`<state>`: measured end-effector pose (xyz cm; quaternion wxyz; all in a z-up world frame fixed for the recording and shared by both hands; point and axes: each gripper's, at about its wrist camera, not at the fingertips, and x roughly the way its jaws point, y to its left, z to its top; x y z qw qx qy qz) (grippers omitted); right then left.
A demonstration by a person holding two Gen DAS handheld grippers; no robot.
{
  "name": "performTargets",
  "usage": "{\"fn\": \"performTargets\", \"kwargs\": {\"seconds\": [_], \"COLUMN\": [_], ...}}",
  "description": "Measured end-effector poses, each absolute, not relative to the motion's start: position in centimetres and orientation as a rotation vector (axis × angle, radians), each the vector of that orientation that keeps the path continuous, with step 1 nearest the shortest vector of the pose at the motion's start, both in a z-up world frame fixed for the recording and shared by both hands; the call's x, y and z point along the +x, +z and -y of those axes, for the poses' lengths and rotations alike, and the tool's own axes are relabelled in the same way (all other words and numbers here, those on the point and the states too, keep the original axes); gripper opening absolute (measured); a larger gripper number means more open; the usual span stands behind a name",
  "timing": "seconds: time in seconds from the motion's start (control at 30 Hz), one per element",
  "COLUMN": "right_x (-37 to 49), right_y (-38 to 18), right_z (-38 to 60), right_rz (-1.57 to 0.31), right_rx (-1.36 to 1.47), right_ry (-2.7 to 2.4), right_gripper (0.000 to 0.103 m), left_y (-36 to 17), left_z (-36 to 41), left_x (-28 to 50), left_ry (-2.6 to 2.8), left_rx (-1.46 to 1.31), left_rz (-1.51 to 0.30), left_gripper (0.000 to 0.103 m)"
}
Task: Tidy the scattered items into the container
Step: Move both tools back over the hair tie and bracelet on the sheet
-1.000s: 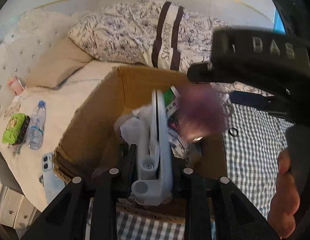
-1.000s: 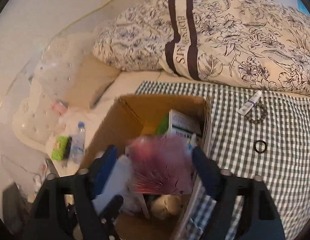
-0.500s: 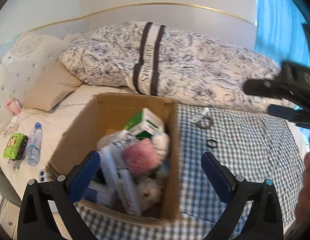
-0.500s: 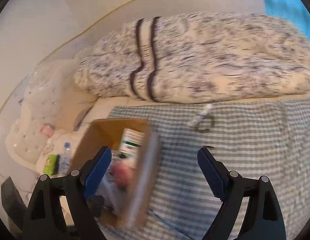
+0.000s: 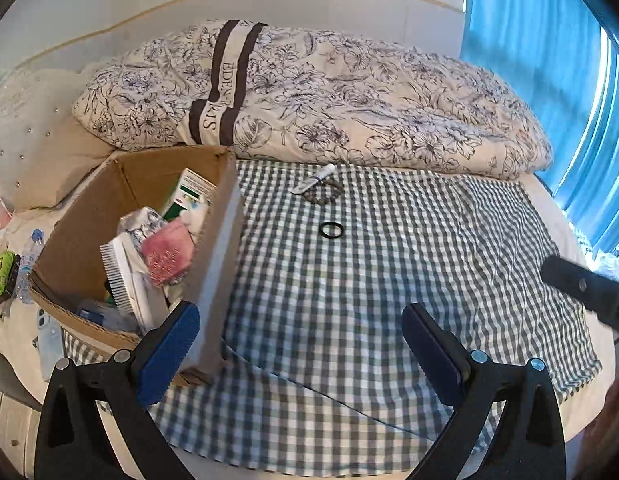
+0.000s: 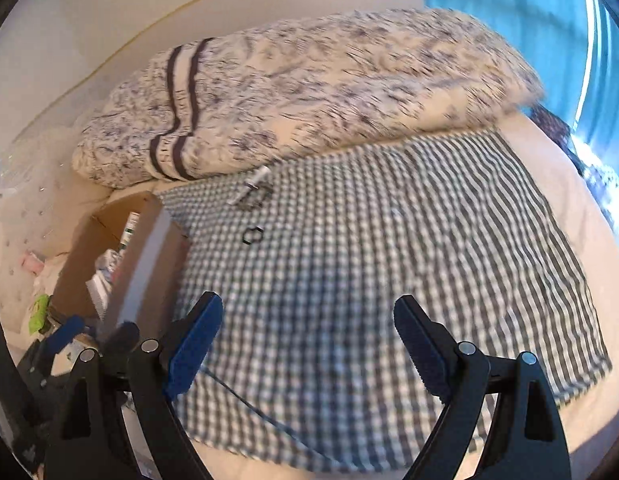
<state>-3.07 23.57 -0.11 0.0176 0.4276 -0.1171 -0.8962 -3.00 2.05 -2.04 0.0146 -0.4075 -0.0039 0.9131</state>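
A cardboard box [image 5: 217,240] stands at the left of a checked cloth [image 5: 389,280] on the bed. It holds a pink fluffy item [image 5: 167,250], a white comb [image 5: 121,280], a green-white carton [image 5: 191,192] and more. On the cloth lie a small white tube [image 5: 313,183], a beaded bracelet [image 5: 323,194] and a black ring [image 5: 331,230]. My left gripper [image 5: 301,344] is open and empty, just right of the box. In the right wrist view the right gripper [image 6: 305,340] hangs open over the cloth, with the box [image 6: 149,256], tube [image 6: 251,188] and ring [image 6: 253,235] ahead.
A floral duvet [image 5: 329,96] lies along the back. A water bottle [image 5: 27,264] and a green packet [image 5: 1,272] sit on the sheet left of the box. A blue curtain [image 5: 549,60] hangs at the right. Part of the right tool [image 5: 585,288] shows at the right edge.
The left gripper let go of the white comb and the right let go of the pink fluffy item, both into the box. Both have pulled back and swung right, open.
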Motion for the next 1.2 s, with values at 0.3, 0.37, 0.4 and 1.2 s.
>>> {"fn": "performTargets", "kwargs": {"seconds": [0.3, 0.37, 0.4, 1.2], "right_x": [-1.5, -1.7, -1.9, -22.7], "right_y": [-0.2, -0.3, -0.4, -8.8], "right_z": [-26.3, -26.4, -26.4, -24.0], "right_rz": [0.438, 0.429, 0.428, 0.269], "right_rx": [1.306, 1.306, 1.307, 1.487], "right_ry": [-2.814, -2.820, -2.820, -2.631], "right_gripper": [0.088, 0.088, 0.088, 0.054], "left_y": [-2.6, -2.9, -3.2, -16.0], "left_z": [-2.6, -2.6, -2.5, -3.8], "left_x": [-3.4, -3.9, -4.3, -23.8], "left_ry": [2.846, 2.843, 2.840, 2.742], "left_rx": [-1.278, -1.281, -1.287, -1.437], "left_rz": [0.000, 0.001, 0.006, 0.144], "left_gripper": [0.103, 0.103, 0.103, 0.103]}}
